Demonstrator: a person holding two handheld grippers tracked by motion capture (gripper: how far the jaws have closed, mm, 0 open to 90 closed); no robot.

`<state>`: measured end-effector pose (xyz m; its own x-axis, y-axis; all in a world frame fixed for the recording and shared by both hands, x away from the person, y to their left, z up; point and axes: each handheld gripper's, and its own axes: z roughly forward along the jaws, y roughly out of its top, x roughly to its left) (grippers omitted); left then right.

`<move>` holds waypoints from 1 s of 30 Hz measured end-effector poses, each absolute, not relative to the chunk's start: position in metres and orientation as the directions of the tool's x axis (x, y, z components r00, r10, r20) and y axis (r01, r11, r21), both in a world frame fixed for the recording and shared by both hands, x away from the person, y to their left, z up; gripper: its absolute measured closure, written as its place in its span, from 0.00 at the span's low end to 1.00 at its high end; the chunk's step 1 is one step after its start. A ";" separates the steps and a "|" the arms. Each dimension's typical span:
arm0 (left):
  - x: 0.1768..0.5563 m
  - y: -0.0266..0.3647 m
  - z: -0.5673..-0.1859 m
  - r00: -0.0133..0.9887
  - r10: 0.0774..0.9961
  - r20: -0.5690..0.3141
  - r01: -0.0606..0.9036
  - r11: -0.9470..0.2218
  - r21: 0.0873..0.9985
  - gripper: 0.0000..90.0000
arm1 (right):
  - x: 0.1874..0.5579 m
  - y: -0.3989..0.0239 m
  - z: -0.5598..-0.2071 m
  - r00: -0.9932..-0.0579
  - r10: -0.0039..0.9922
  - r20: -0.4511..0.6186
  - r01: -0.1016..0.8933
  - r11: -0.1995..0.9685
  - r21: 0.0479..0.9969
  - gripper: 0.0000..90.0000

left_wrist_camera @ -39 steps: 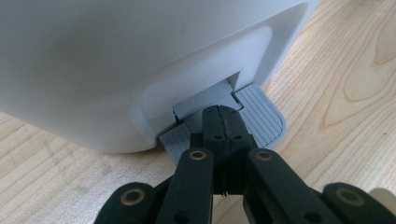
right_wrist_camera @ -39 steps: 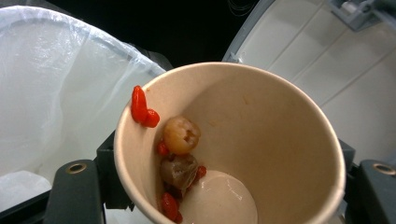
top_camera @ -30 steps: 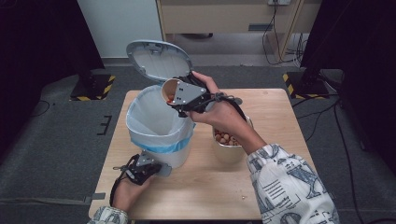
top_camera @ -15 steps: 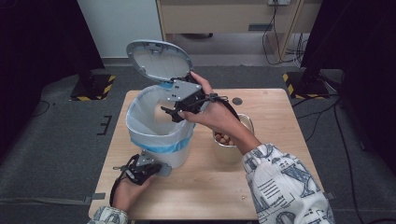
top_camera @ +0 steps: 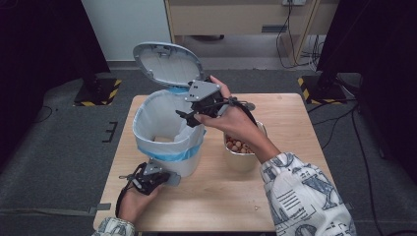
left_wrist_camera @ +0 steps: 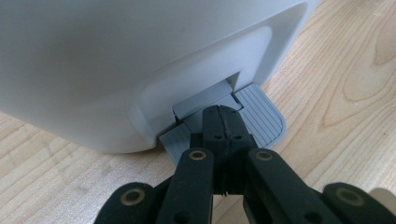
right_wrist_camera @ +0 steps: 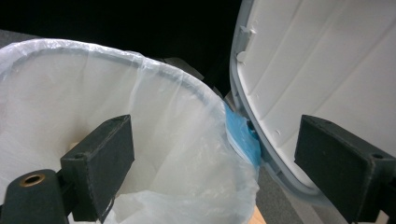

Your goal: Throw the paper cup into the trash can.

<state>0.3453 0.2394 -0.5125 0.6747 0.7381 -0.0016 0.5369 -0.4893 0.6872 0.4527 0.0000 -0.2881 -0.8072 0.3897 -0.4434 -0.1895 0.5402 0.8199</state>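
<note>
A white pedal bin [top_camera: 169,160] with a clear liner and a blue band stands at the table's left, its grey lid [top_camera: 164,64] raised. My left gripper [top_camera: 167,178] is shut, and its tips [left_wrist_camera: 224,116] press on the grey pedal [left_wrist_camera: 264,119] at the bin's foot. My right gripper [top_camera: 188,118] hangs over the bin's mouth; its jaws have just been opening and nothing is between them. In the right gripper view the gripper [right_wrist_camera: 219,154] looks past the liner rim [right_wrist_camera: 187,88] to the lid's underside [right_wrist_camera: 327,60]. A pale object [top_camera: 162,139] lies at the bin's bottom.
A metal pot [top_camera: 241,161] with several small brown and beige pieces [top_camera: 236,145] stands just right of the bin, under my right forearm. The wooden table [top_camera: 290,132] has bare room at its right and front. Dark stands flank the table on the floor.
One second ago the right gripper held a brown piece over the bin. It has since opened and the piece is gone from its jaws. The left gripper has stayed on the pedal.
</note>
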 end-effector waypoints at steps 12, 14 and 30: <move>0.345 0.239 -0.513 0.674 0.738 -0.001 0.537 -0.489 0.687 1.00 | 0.456 -0.022 -0.287 -0.804 0.440 -0.400 -0.139 0.516 0.846 0.12; 0.345 0.239 -0.513 0.674 0.738 -0.002 0.537 -0.489 0.688 1.00 | 0.457 -0.027 -0.286 -0.803 0.450 -0.392 -0.129 0.510 0.850 0.12; 0.345 0.239 -0.513 0.674 0.738 -0.002 0.537 -0.489 0.688 1.00 | 0.462 -0.063 -0.287 -0.777 0.514 -0.365 -0.073 0.501 0.862 0.11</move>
<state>0.3452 0.2394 -0.5126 0.6743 0.7384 -0.0017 0.5367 -0.4885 0.6880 0.4625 -0.0633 -0.2868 -0.7767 0.5136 -0.3646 -0.0731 0.5014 0.8621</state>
